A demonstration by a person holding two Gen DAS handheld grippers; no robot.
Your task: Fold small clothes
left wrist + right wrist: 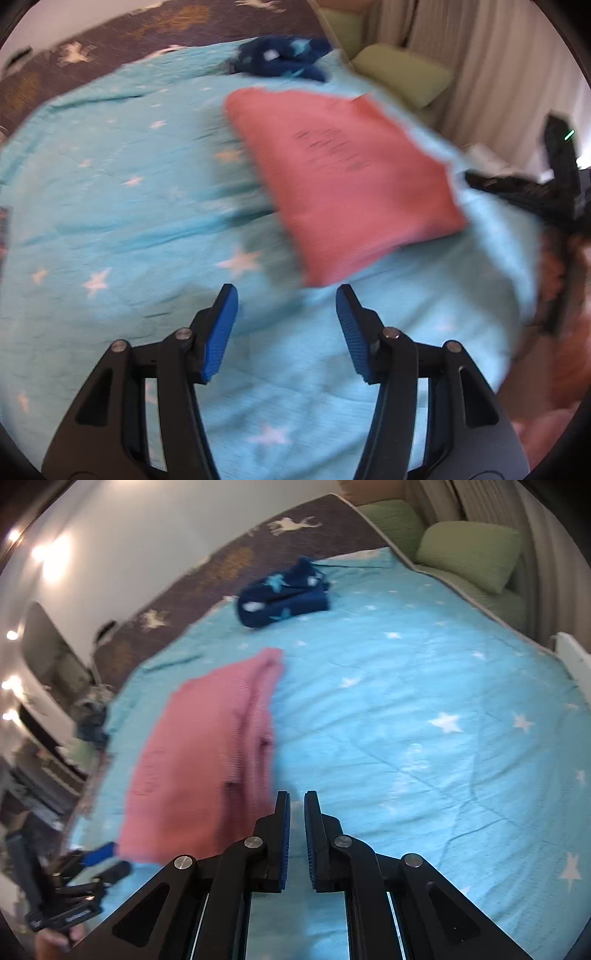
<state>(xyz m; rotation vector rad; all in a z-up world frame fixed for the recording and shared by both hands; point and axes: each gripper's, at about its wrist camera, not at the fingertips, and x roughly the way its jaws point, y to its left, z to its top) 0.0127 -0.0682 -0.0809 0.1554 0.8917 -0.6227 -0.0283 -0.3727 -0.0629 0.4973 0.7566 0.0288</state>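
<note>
A pink garment point(340, 184) with dark print, blurred, sits folded on the light blue star bedspread point(110, 221). My left gripper point(286, 288) is open just short of its near corner, with nothing between the blue pads. In the right wrist view the pink garment point(207, 760) lies to the left of my right gripper point(296, 794). That gripper's jaws stand almost together, with only bedspread point(406, 701) showing in the slit. A crumpled navy garment point(282, 594) with pale stars lies at the far end of the bed.
Green pillows point(469, 550) and pale curtains line the far right side. A dark patterned blanket point(229, 565) covers the bed's far edge by the wall. The other gripper's black frame point(546, 184) shows at the right of the left wrist view.
</note>
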